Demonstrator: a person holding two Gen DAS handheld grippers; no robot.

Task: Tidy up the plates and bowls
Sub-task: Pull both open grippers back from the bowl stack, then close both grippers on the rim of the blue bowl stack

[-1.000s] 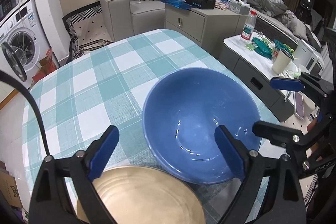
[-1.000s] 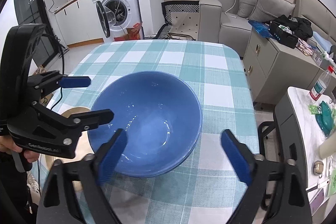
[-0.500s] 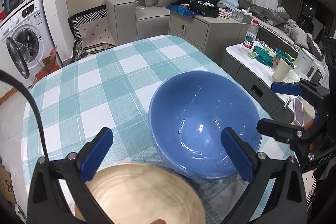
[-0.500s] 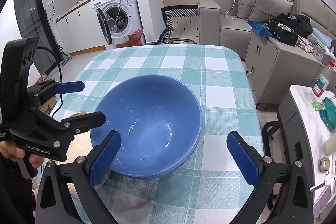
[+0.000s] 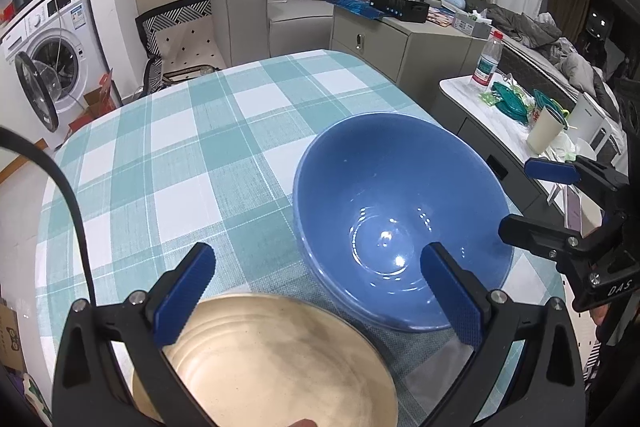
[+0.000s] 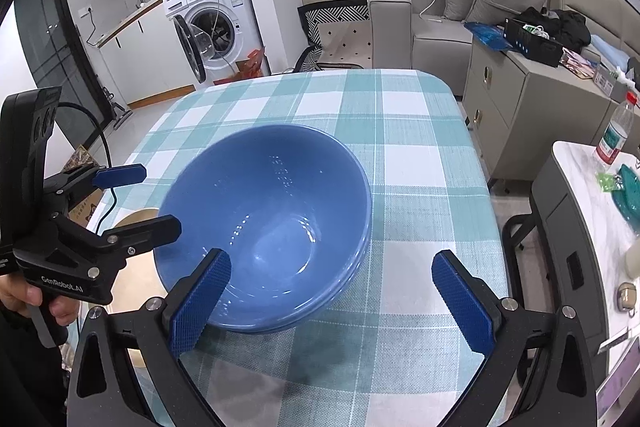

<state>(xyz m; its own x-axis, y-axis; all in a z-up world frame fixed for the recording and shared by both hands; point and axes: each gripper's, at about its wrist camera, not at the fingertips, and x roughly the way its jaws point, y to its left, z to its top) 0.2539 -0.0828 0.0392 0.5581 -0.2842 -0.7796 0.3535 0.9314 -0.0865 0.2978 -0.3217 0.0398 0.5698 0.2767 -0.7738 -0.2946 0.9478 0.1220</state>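
We see blue bowls (image 6: 264, 227) nested on the table (image 6: 400, 155), a tan plate (image 5: 276, 359) just beside them, nearer left. Left gripper (image 5: 320, 295) and right gripper (image 6: 328, 299): fingers spread, holding nothing. Plate apparently still unsorted.

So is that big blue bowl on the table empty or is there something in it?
Empty. The blue bowl sits upright on the checked tablecloth, and its bare glossy inside shows only light reflections.

"GenRobot.AI" on left gripper (image 6: 132, 201)
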